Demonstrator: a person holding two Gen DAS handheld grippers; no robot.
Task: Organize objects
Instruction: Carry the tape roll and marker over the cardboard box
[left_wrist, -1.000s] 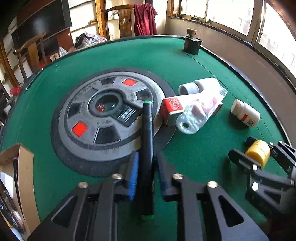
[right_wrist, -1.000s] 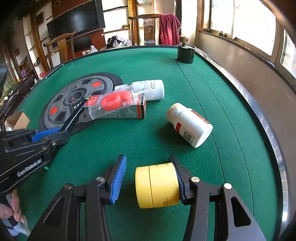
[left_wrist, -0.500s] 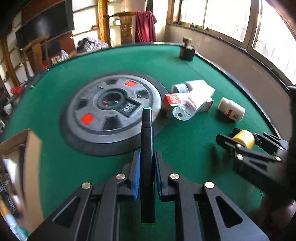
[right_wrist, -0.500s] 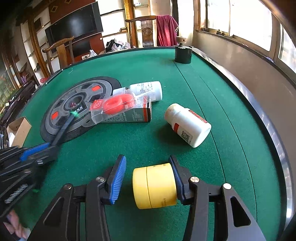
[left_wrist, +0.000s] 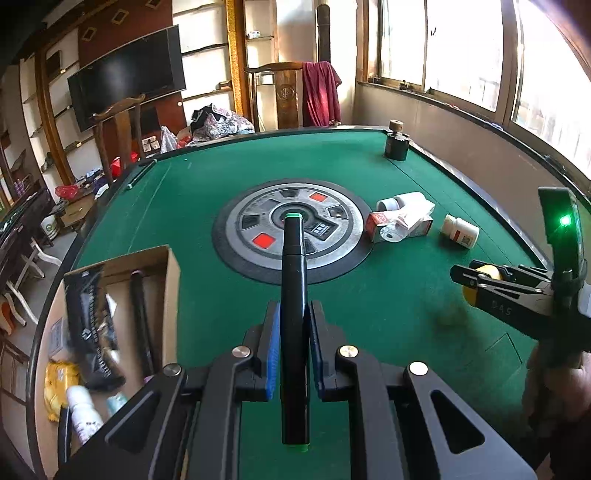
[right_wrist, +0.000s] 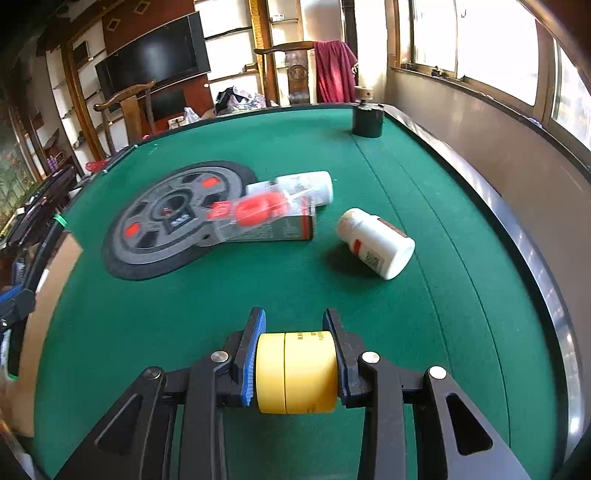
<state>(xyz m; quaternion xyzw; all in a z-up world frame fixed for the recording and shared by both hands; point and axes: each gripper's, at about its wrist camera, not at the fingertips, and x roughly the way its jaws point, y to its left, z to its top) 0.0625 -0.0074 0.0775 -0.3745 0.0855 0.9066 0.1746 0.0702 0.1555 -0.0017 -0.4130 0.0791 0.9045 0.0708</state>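
lifted since the earlier frame, a black marker is held clamped in the left tongs above the green desk. right tongs are closing, pads touching a yellow jar; a cardboard box is seen at left.

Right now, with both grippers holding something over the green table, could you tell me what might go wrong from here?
1. The left gripper pinches the long black marker near its middle; it may pivot or catch on the cardboard box wall.
2. The right gripper, jaws closing, squeezes the smooth yellow jar by its flat ends; it could slip out.
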